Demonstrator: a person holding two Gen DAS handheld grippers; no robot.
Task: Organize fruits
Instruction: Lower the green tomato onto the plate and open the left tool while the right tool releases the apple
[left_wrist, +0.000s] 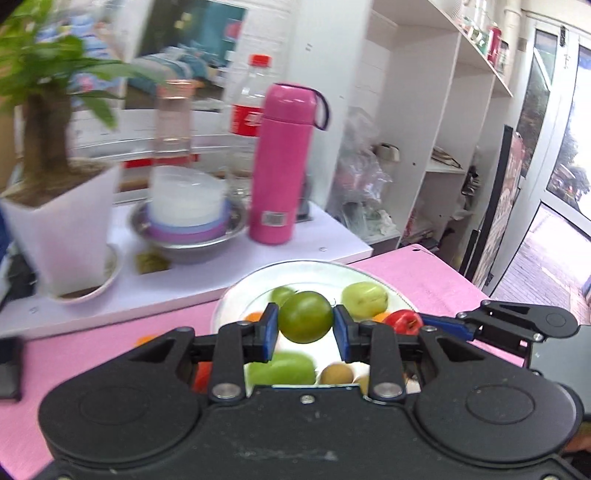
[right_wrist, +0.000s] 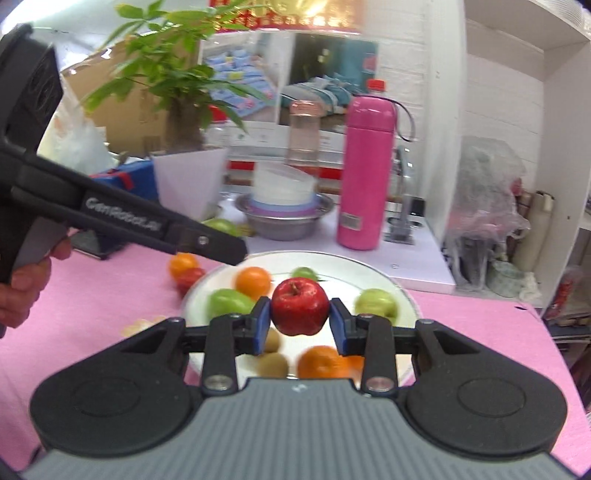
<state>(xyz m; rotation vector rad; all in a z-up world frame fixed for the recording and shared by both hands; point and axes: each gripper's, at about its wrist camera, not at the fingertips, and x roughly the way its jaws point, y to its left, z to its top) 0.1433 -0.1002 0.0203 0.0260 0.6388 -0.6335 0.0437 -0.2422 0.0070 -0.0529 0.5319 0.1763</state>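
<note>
Through my left wrist camera, my left claw (left_wrist: 305, 323) is clamped on a round green fruit (left_wrist: 305, 322), its blue pads pressing both sides and the jaws only as wide as the fruit. It hangs above the white plate (left_wrist: 236, 295), which lies on the pink cloth (left_wrist: 92, 354) and already holds a pale green fruit (left_wrist: 365, 299), a larger green one (left_wrist: 280, 369) and some small brownish ones low in the frame. I judge this the carrying step: fruit in hand, over the plate, not yet put down. Next I need a bare patch of plate and a gentle lowering before I loosen my hold. The white counter's edge (left_wrist: 184, 291) runs just behind the plate, with the pink flask (left_wrist: 279, 162) and the steel bowl (left_wrist: 192, 247) on it, so I have little room beyond the far rim.

Through my right wrist camera, my right claw (right_wrist: 300, 322) is closed on a red apple (right_wrist: 300, 307), pads tight against its flanks, also above the plate (right_wrist: 369, 273). An orange (right_wrist: 253, 283) and green fruits lie there; another orange (right_wrist: 182, 264) and a red fruit beside it lie on the cloth, off the left rim. My left tool's arm (right_wrist: 122, 218) crosses the upper left, so I would keep the apple to the middle or right, where the plate looks barer. A round fruit may roll towards the rim, I think.
</note>
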